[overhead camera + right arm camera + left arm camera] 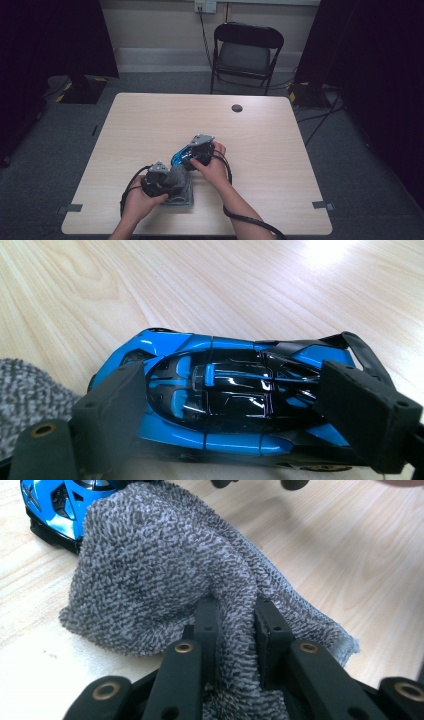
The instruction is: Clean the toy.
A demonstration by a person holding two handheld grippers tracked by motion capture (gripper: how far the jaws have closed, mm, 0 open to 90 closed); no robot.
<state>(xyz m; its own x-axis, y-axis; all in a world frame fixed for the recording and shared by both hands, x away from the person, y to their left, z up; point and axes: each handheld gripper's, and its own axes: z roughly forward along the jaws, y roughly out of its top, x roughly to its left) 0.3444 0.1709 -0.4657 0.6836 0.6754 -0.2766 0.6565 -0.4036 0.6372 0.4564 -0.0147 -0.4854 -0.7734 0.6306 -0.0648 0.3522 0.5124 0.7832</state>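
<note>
Left tongs (pixel 235 625) clamped on a bunched grey towel (pixel 160 575), near edge of the surface (pixel 150 120), apparently ready for wiping. Right tongs (pixel 240 405) grip the blue toy car (pixel 225 395) lengthwise (steadying it, I judge), just beside the towel.

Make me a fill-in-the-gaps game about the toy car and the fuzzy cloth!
1. The left hand-held gripper is shut on the grey ____.
2. The colour of the toy car is black and ____.
3. The right hand-held gripper has one jaw at each ____ of the car.
4. Car and towel lie on a wooden ____.

Missing words: towel; blue; end; table
</note>
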